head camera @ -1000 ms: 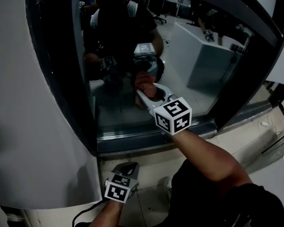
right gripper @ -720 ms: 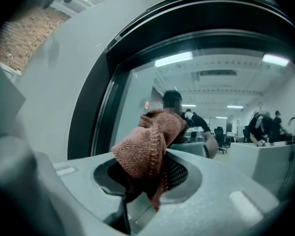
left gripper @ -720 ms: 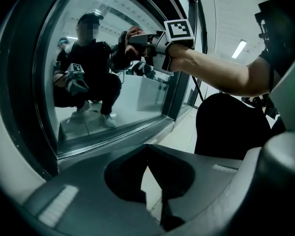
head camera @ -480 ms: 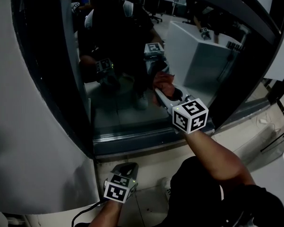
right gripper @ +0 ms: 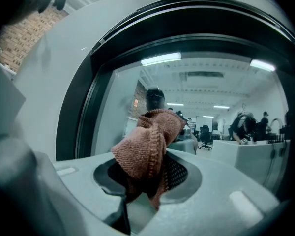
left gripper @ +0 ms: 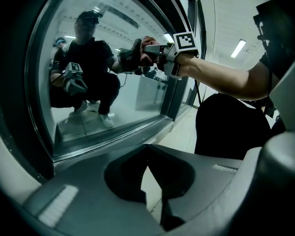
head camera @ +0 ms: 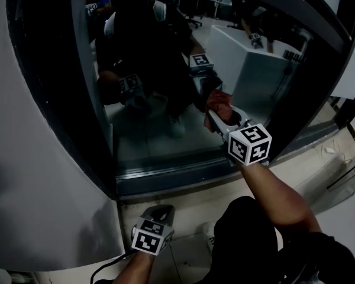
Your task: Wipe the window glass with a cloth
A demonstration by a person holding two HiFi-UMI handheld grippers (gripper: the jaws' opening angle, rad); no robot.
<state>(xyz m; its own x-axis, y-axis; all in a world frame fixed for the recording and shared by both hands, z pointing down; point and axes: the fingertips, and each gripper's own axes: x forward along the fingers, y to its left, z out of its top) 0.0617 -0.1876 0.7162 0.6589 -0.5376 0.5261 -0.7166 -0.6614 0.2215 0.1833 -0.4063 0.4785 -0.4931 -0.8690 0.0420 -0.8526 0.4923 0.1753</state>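
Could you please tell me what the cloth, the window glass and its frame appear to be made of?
The cloth looks like soft knitted or terry fabric, rust-brown and matte; a ribbed texture and a stitched edge show. The window glass is clear, glossy glass; it mirrors the crouching person. The window frame is dark and smooth, perhaps painted metal or rubber; I cannot tell which.

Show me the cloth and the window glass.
cloth (right gripper: 146,144): right gripper view, middle of the bunched fabric.
window glass (head camera: 145,138): head view, bare lower part of the pane.
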